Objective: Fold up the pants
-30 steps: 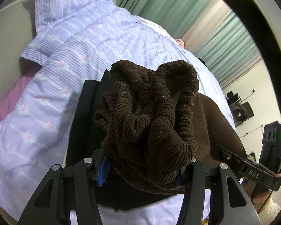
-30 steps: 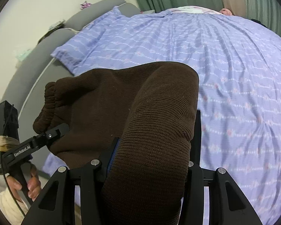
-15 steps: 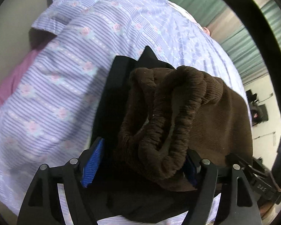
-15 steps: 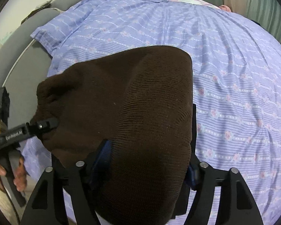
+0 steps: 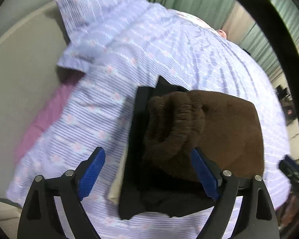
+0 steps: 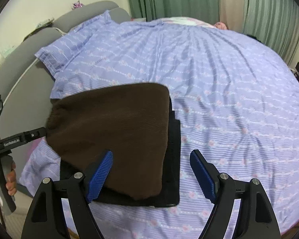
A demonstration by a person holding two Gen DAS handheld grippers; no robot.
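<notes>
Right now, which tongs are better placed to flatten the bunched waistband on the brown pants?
Left, probably. The left tongs stand open right at the bunched waistband of the brown pants. The right tongs, also open, are over the smooth folded side.

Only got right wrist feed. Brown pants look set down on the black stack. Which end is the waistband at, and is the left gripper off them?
Observer: In the left wrist view the gathered elastic waistband sits at the left gripper's end of the brown pants.
Operator: Left jaws clamped on it?
Observer: No. They have just been opening; the blue pads stand wide, and I see neither one pressing the cloth.
Operator: Anything under the black stack on that side?
Observer: A cream layer peeks out along the left edge of the black folded clothes, above the purple bedspread.
</notes>
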